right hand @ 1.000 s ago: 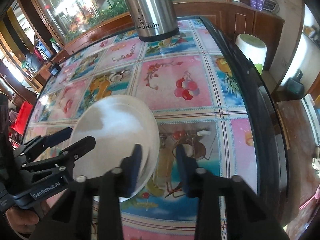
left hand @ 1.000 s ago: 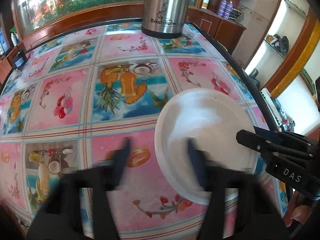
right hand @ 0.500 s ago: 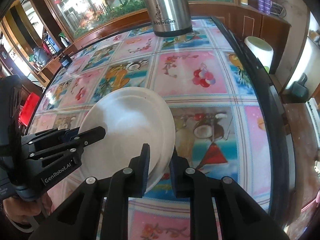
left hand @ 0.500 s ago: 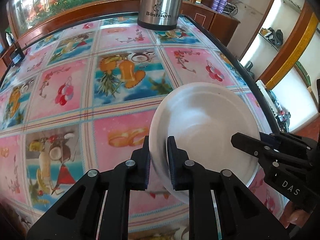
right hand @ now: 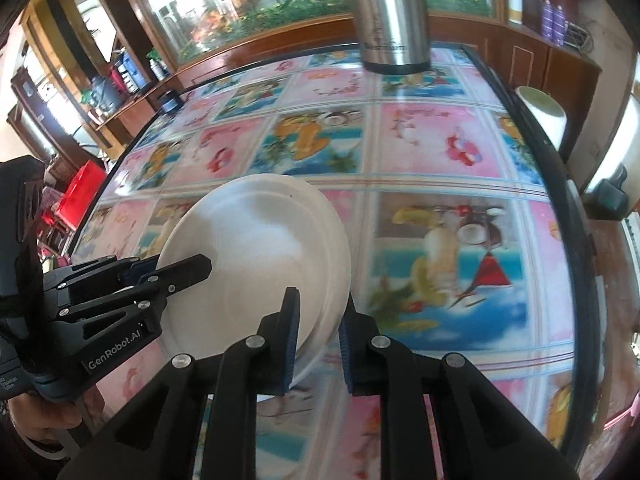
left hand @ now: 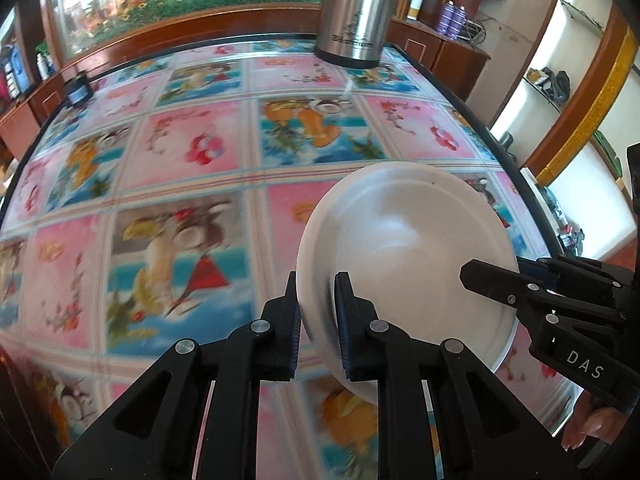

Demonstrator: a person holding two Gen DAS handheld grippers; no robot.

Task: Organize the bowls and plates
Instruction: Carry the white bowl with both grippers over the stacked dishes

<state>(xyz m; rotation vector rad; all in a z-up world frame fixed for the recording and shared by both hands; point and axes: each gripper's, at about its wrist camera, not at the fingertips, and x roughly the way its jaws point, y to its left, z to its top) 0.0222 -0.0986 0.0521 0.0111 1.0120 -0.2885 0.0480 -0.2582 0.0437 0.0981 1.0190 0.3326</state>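
A stack of white plates [left hand: 408,256] is held up off the table, tilted, by both grippers. My left gripper [left hand: 317,304] is shut on the stack's left rim. My right gripper [right hand: 318,320] is shut on its right rim; the stack shows in the right wrist view [right hand: 256,256]. Each gripper appears in the other's view: the right one [left hand: 492,276] on the far rim, the left one [right hand: 180,272] likewise. At least two rims show at the edge.
The table [left hand: 180,168] has a glossy fruit-pattern cloth. A tall steel thermos [left hand: 356,12] stands at the far edge, also in the right wrist view [right hand: 394,16]. A white roll [right hand: 542,114] stands beyond the right edge. Wooden cabinets ring the table.
Both grippers closed on the plates' opposite rims and lifted them. The stack has risen and moved back toward the table's near edge; the tablecloth is motion-blurred now.
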